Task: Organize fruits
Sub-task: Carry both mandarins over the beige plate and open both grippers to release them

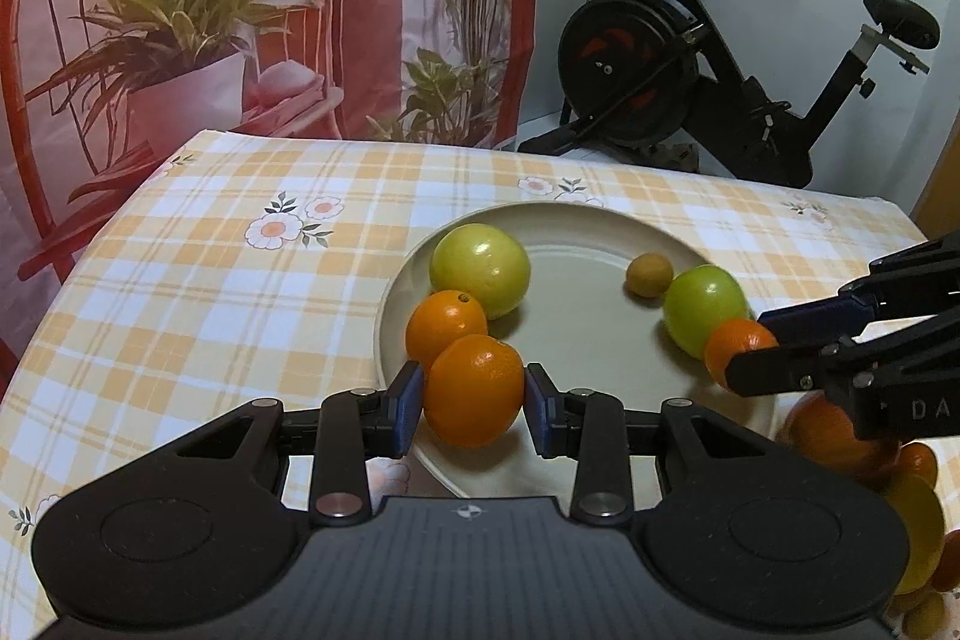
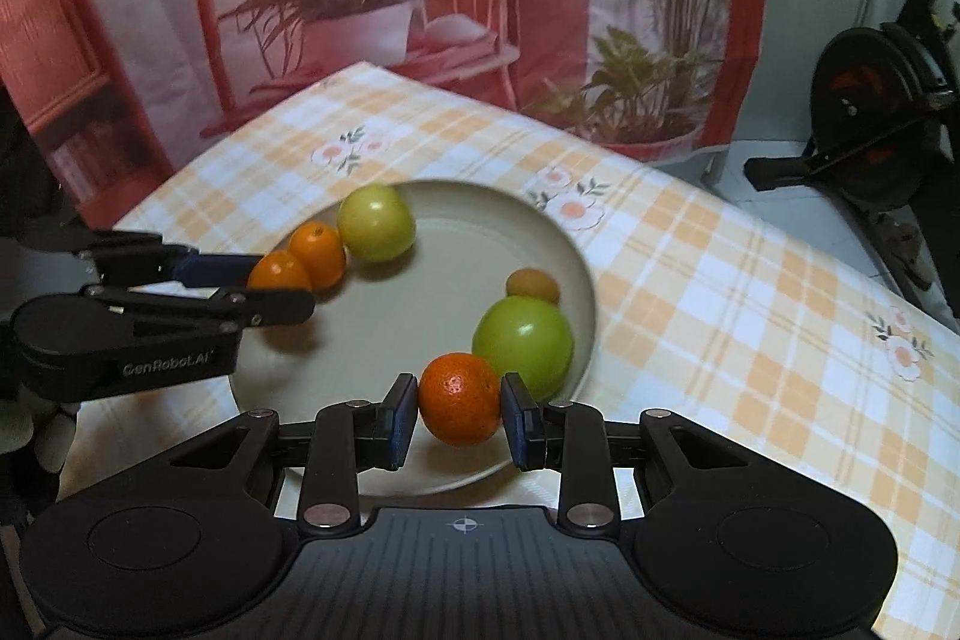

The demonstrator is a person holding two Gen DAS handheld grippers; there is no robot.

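Over the plate, our left gripper clasps an orange; our right gripper clasps a mandarin between its pads.

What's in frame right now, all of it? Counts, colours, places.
plate: 1, beige, on the checked tablecloth
green fruits: 2, one at each side of the plate
resting orange: 1, on the plate beside the left green fruit
small brownish fruit: 1, on the plate behind the right green fruit
loose fruits: several, orange and yellow, off the plate at the left view's right edge
tablecloth: 1, orange-white check with flowers
exercise bike: 1, black, behind the table
left gripper: shut on an orange over the plate's edge
right gripper: shut on a smaller orange by the right green fruit
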